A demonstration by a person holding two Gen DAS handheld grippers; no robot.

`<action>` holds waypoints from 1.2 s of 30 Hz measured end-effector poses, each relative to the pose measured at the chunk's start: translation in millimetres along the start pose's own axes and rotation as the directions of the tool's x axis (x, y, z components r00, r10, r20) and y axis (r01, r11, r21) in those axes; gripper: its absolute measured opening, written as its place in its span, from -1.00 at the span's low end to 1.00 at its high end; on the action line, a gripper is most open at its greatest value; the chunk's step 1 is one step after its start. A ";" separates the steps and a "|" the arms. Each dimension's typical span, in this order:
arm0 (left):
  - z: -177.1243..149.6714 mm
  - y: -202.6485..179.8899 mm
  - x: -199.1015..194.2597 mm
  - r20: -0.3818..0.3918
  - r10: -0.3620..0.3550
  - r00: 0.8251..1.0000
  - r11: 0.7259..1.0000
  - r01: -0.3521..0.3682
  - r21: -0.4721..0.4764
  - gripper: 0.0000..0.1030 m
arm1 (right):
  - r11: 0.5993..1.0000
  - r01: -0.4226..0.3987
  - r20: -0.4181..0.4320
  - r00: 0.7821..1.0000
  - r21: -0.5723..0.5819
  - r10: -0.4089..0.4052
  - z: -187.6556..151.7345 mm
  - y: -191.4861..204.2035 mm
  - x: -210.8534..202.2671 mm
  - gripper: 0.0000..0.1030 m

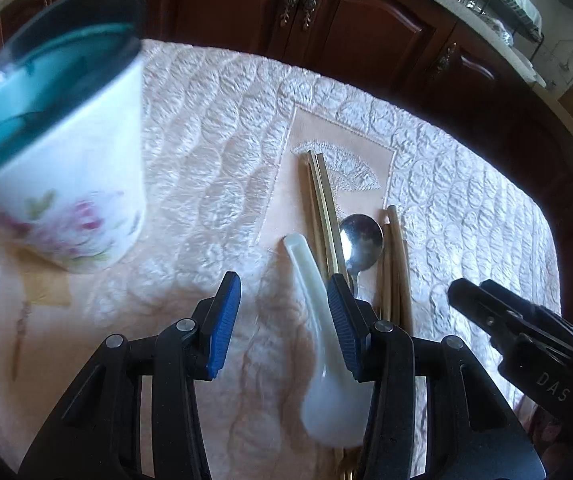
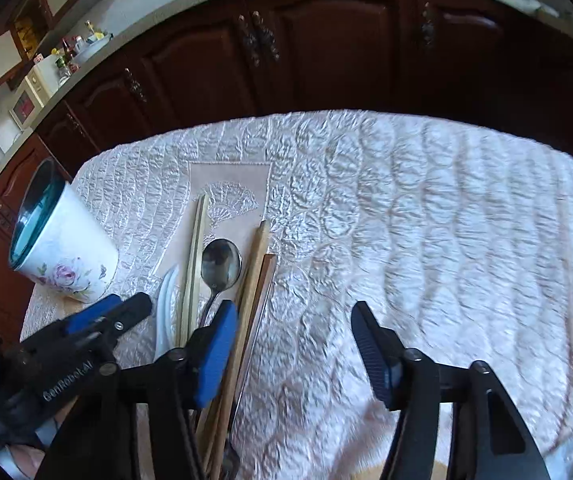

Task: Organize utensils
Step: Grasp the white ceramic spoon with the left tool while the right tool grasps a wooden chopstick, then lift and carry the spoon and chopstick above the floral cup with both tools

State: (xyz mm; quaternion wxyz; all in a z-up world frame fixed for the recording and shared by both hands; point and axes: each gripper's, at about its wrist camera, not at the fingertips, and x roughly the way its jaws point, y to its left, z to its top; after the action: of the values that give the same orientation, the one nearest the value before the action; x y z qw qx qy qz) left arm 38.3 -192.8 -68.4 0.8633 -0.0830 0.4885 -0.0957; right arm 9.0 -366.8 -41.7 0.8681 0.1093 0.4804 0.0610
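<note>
**Both grippers low over the row of utensils**

A quilted white tablecloth (image 2: 426,220) covers the table, with dark wooden cabinets (image 2: 326,48) behind it. The utensils lie side by side on the cloth, pointing toward twelve o'clock: a white ceramic spoon (image 1: 326,340), a pale pair of chopsticks (image 1: 322,208), a metal spoon (image 1: 360,240) and a darker wooden pair of chopsticks (image 2: 256,280).

The left gripper (image 1: 284,320) hangs over the ceramic spoon with its blue pads apart; the spoon's handle runs up between them near the right-hand pad, but whether that pad touches it I cannot tell, and nothing is clamped. At ten o'clock from this gripper stands a flowered white cup (image 1: 66,168) with a teal inside, empty of utensils as far as one can see into it.

The right gripper (image 2: 294,344) is also spread wide. Its left finger (image 2: 216,356) sits over the wooden chopsticks and the metal spoon's handle, while the gap between the fingers shows only bare cloth. At nine o'clock from it, the other gripper's tip reaches in beside the ceramic spoon.
</note>
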 end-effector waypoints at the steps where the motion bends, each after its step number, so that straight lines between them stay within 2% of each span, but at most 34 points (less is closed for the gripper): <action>1: 1.7 -0.9 5.6 -0.009 0.001 1.000 1.000 -0.001 -0.001 -0.14 | 1.000 -0.021 -0.011 1.000 0.003 0.021 2.8 -0.1 6.5 0.05; 4: 7.0 -1.3 18.6 -0.038 -0.010 0.999 1.000 0.009 -0.009 -0.28 | 0.998 -0.062 -0.050 0.997 0.013 0.063 8.5 1.2 22.4 -0.03; 5: 8.2 -1.6 22.3 -0.044 -0.013 0.999 1.000 0.013 -0.007 -0.33 | 0.996 -0.083 -0.061 0.995 0.015 0.084 10.0 2.9 27.5 -0.12; 7: 11.6 -3.8 26.2 -0.042 -0.026 0.999 1.000 0.026 0.004 -0.56 | 0.994 -0.108 -0.079 0.991 0.013 0.108 12.4 6.6 36.6 -0.33; 9: 14.5 -5.9 27.1 -0.051 -0.048 0.998 0.999 0.049 0.019 -0.70 | 0.992 -0.123 -0.097 0.987 0.019 0.124 12.9 8.4 45.0 -0.61; 12: 14.9 -5.6 26.6 -0.072 -0.081 0.994 0.996 0.083 0.026 -0.73 | 0.989 -0.140 -0.099 0.985 0.040 0.144 10.1 6.2 48.8 -0.71; 15: 7.8 -1.3 17.9 -0.081 -0.104 0.991 0.994 0.107 0.038 -0.73 | 0.980 -0.173 -0.078 0.980 0.102 0.182 2.0 -8.1 32.2 -0.86; 20: -9.4 8.2 -0.6 -0.113 -0.111 0.987 0.990 0.120 0.078 -0.74 | 0.982 -0.156 -0.096 0.981 0.105 0.166 -24.6 -25.7 10.2 -0.86; 23: -15.2 10.5 -8.2 -0.135 -0.125 0.983 0.987 0.137 0.086 -0.74 | 0.992 -0.100 -0.154 0.982 0.082 0.111 -38.5 -34.7 7.6 -0.86; 25: -15.3 9.7 -9.4 -0.141 -0.105 0.984 0.986 0.121 0.110 -0.74 | 0.997 -0.062 -0.157 0.985 0.055 0.070 -40.2 -36.5 7.5 -0.82; 26: -14.5 8.4 -8.8 -0.136 -0.091 0.987 0.986 0.108 0.126 -0.74 | 0.998 -0.049 -0.157 0.986 0.043 0.055 -39.6 -36.0 6.6 -0.68; 27: -14.0 8.6 -8.4 -0.133 -0.086 0.987 0.986 0.103 0.131 -0.73 | 0.999 -0.042 -0.157 0.986 0.035 0.047 -39.5 -37.0 5.4 -0.37; 29: -12.1 7.5 -4.8 -0.136 -0.079 0.988 0.987 0.096 0.128 -0.66 | 0.998 -0.051 -0.151 0.987 0.029 0.055 -36.2 -35.6 6.0 -0.02; 30: -10.9 5.9 -1.3 -0.148 -0.079 0.986 0.987 0.099 0.129 -0.58 | 0.999 -0.043 -0.150 0.988 0.023 0.046 -32.4 -32.3 9.3 -0.02; 32: -10.5 3.9 3.2 -0.162 -0.063 0.985 0.987 0.085 0.136 -0.56 | 1.000 -0.015 -0.151 0.988 -0.005 0.014 -26.3 -26.2 14.2 -0.03; 36: -12.4 3.6 11.1 -0.177 -0.031 0.984 0.988 0.058 0.145 -0.56 | 1.000 -0.018 -0.162 0.987 -0.020 0.015 -16.9 -21.8 27.7 -0.36</action>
State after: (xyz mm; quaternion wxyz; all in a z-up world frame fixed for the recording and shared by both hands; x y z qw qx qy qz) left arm 33.5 -192.7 -84.7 0.8188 -0.0201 0.5515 -0.1583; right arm 9.5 -379.8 -78.6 0.8267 0.0987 0.5478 0.0818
